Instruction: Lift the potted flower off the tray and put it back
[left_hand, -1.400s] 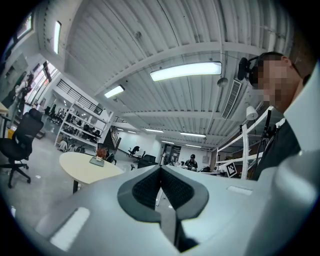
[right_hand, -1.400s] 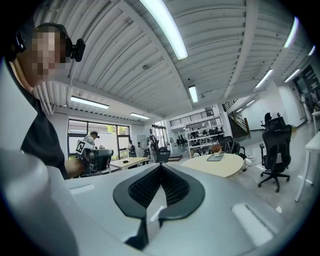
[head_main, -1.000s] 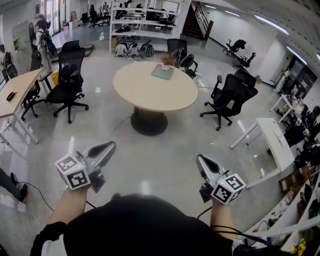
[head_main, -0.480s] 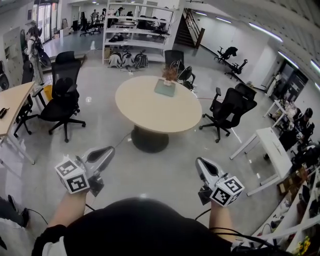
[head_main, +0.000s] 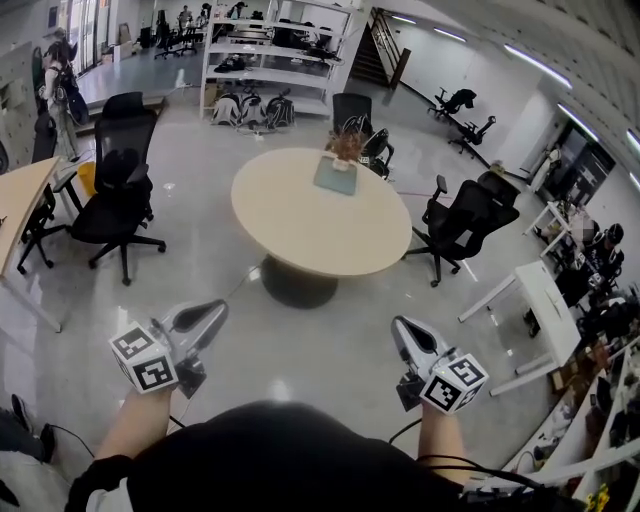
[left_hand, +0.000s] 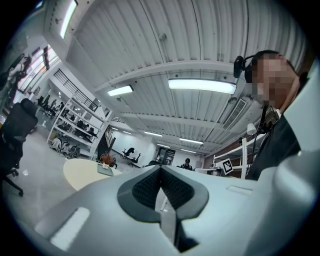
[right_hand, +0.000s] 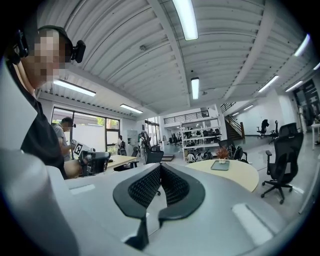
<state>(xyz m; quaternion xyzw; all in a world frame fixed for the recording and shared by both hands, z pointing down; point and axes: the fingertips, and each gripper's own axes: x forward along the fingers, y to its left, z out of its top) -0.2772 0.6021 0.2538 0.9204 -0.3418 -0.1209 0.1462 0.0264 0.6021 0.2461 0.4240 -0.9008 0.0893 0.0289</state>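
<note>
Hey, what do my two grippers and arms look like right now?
The left gripper and right gripper are light grey with tapered jaws and black ribbed pads. Each carries a white cube with black square markers. A thin black cable trails by the right wrist. The person wears a black top.

A glossy grey floor (head_main: 330, 340) carries a round beige table (head_main: 320, 235), black office chairs (head_main: 120, 175) and white shelving (head_main: 270, 48).

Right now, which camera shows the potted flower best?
The head view: the potted flower stands unobstructed at the far end of the tray on the round table. Both gripper views show it only as a tiny distant speck.
</note>
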